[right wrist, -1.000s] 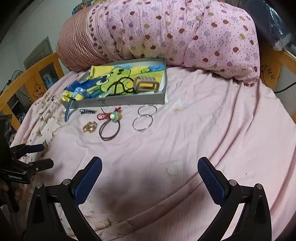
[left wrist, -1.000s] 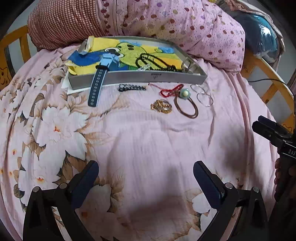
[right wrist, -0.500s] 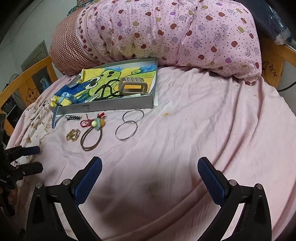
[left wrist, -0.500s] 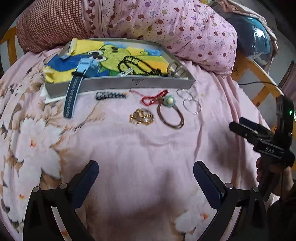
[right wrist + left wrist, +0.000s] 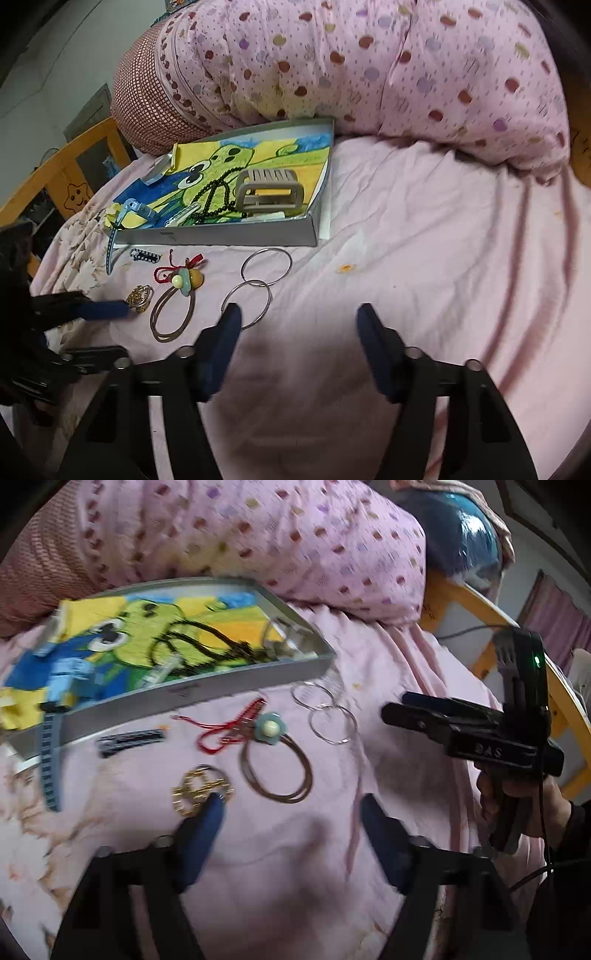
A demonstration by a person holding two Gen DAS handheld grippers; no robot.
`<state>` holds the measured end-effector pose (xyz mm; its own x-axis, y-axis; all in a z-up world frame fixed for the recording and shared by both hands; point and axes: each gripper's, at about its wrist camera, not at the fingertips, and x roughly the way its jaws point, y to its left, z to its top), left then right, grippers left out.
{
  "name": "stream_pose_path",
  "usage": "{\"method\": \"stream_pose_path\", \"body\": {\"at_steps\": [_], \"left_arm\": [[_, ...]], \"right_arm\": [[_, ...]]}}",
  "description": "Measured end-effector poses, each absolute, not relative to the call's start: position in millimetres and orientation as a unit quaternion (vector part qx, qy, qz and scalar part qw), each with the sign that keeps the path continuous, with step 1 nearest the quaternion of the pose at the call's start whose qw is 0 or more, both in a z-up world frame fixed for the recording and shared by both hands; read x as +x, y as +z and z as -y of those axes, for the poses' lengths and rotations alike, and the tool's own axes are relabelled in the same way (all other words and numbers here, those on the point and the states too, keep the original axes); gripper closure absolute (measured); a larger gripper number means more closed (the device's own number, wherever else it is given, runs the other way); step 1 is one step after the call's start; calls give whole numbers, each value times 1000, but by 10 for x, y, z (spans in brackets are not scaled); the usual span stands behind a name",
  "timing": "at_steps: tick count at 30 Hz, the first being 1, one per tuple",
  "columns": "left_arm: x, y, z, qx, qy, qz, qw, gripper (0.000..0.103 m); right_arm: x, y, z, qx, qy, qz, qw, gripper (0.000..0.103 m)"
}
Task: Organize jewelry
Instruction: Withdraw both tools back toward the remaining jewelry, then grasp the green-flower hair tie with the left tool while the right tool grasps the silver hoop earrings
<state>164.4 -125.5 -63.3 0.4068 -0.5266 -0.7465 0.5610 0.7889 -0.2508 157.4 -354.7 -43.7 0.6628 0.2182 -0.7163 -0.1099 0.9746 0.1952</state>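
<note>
Left gripper (image 5: 290, 814) fingers spread, one tip seemingly touching the gold chain (image 5: 197, 790); right gripper (image 5: 299, 332) released, empty. Both have come closer and narrowed since before.

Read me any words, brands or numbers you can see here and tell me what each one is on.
"DAS": on the body of the right gripper, in the left wrist view; the first letter is faint.
A small dark mark on the front wall of the grey box: too small and blurred to read.
Nothing else is readable.
</note>
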Motion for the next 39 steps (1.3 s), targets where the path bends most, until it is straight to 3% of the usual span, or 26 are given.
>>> {"method": "stream_pose_path", "body": {"at_steps": [2,6,17,24,29,39], "left_arm": [[1681,-690,1330,24,-333,-440,834,46],[1746,-785,1454,36,-344,-443,827,60],[1863,-844,1592,67,-330,-440,832,72],[1924,-853,1592,83,-303,-443,840,94],[1917,-850,1524,68,-294,-452,840,99],[1645,-742,1413,49,-297,-464,833,100]], "right_arm": [[1614,-473,3550,75,98,-404,907,58],[1674,-545,3526,80,112,-409,902,67],[1794,-643,3328,44,135,-427,893,68],[1812,-642,3296,10,105,-441,891,92],[1774,-617,3242,-30,90,-455,885,99],[1562,-372,3216,-98,30,-415,904,101]]}}
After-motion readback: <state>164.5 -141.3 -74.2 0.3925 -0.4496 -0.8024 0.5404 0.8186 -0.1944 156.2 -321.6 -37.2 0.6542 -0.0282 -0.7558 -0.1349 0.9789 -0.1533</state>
